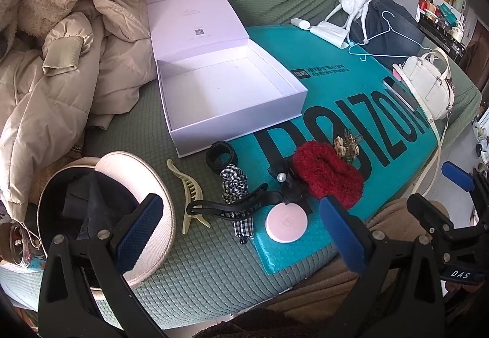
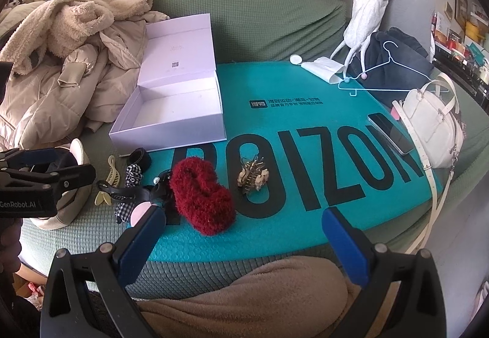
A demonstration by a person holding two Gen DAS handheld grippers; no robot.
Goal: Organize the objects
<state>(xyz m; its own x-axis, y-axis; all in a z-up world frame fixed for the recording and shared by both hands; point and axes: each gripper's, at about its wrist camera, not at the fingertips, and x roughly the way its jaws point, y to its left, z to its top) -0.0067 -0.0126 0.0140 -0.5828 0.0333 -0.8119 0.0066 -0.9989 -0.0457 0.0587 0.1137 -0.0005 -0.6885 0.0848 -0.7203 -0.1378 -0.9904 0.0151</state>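
An open white box (image 1: 232,93) (image 2: 171,112) lies empty on the green sofa. In front of it lie hair items: a red fuzzy scrunchie (image 1: 327,174) (image 2: 203,194), a small clip with bears (image 1: 345,144) (image 2: 253,176), a black band (image 1: 218,156) (image 2: 140,158), a checked scrunchie (image 1: 233,183), a cream claw clip (image 1: 189,194) (image 2: 108,177), a black claw clip (image 1: 226,205), a black bow with a pearl (image 1: 287,182) and a pink round compact (image 1: 285,223). My left gripper (image 1: 241,225) is open, just short of them. My right gripper (image 2: 244,231) is open, near the red scrunchie.
A teal POIZON mailer (image 2: 305,130) lies under several items. Beige coats (image 1: 76,63) pile at the left. A cream cap (image 1: 122,215) sits at the near left. A white handbag (image 2: 434,127), a phone (image 2: 391,133), a blue hanger (image 2: 388,75) and clothes lie at the right.
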